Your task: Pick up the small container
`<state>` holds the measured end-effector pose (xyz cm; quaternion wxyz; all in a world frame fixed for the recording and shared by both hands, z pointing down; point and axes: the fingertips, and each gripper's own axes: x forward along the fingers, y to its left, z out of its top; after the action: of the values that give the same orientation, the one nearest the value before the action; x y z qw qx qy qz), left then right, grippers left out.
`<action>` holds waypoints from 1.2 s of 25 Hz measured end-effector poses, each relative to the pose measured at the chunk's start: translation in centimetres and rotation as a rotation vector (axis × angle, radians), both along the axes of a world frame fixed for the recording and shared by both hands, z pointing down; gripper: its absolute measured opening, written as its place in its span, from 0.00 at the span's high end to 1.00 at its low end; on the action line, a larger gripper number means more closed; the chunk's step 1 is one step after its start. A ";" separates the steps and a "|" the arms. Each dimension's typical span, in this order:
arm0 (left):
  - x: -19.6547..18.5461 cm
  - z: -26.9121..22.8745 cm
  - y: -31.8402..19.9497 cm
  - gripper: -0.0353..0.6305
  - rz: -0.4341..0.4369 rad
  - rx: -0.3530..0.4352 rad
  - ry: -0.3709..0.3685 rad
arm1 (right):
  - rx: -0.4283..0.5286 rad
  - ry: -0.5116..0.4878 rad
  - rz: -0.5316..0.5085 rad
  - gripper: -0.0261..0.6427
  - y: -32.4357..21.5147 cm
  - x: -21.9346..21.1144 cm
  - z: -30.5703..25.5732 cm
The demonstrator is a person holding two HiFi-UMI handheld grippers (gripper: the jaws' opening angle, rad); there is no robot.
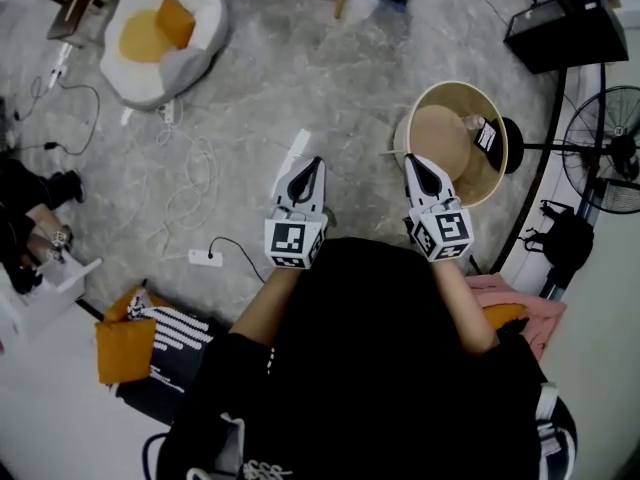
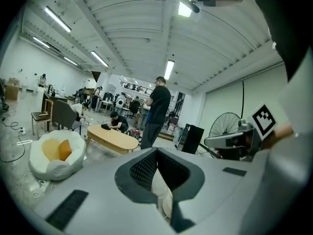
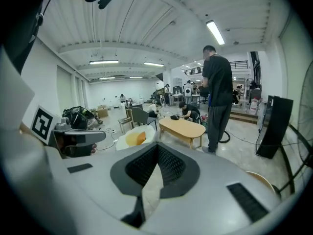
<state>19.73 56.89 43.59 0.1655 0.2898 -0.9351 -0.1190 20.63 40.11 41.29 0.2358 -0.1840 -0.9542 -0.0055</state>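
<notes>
In the head view a round tan basket (image 1: 497, 173) stands on the floor ahead to the right. A small dark container with a white label (image 1: 485, 134) lies inside it near the far rim. My right gripper (image 1: 414, 161) is held in the air at the basket's near left edge, its jaws shut and empty. My left gripper (image 1: 314, 164) is level with it to the left, also shut with nothing in it. In the left gripper view the jaws (image 2: 157, 151) meet at their tips. The right gripper view shows the same (image 3: 157, 145). Both point out across the room.
A white beanbag with an orange cushion (image 1: 160, 30) sits far left. Cables and a power strip (image 1: 205, 258) trail over the floor. A standing fan (image 1: 610, 148) and a black box (image 1: 565, 28) are at the right. A low wooden table (image 3: 183, 126) and a standing person (image 3: 217, 97) are ahead.
</notes>
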 end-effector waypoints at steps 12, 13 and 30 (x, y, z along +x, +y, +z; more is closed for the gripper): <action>-3.8 -0.8 0.5 0.92 -0.006 -0.064 -0.024 | 0.022 -0.015 0.055 0.93 -2.1 -3.2 -0.2; -4.1 -0.9 0.4 0.92 -0.007 -0.065 -0.027 | 0.024 -0.018 0.059 0.93 -2.3 -3.6 -0.2; -22.8 -1.1 -18.0 0.92 0.221 -0.100 -0.024 | -0.118 0.034 0.305 0.93 -21.4 -18.7 2.4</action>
<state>-3.10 38.94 42.44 0.1807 0.3837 -0.9042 -0.0499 1.94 18.73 43.66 0.2388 -0.0505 -0.9656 0.0893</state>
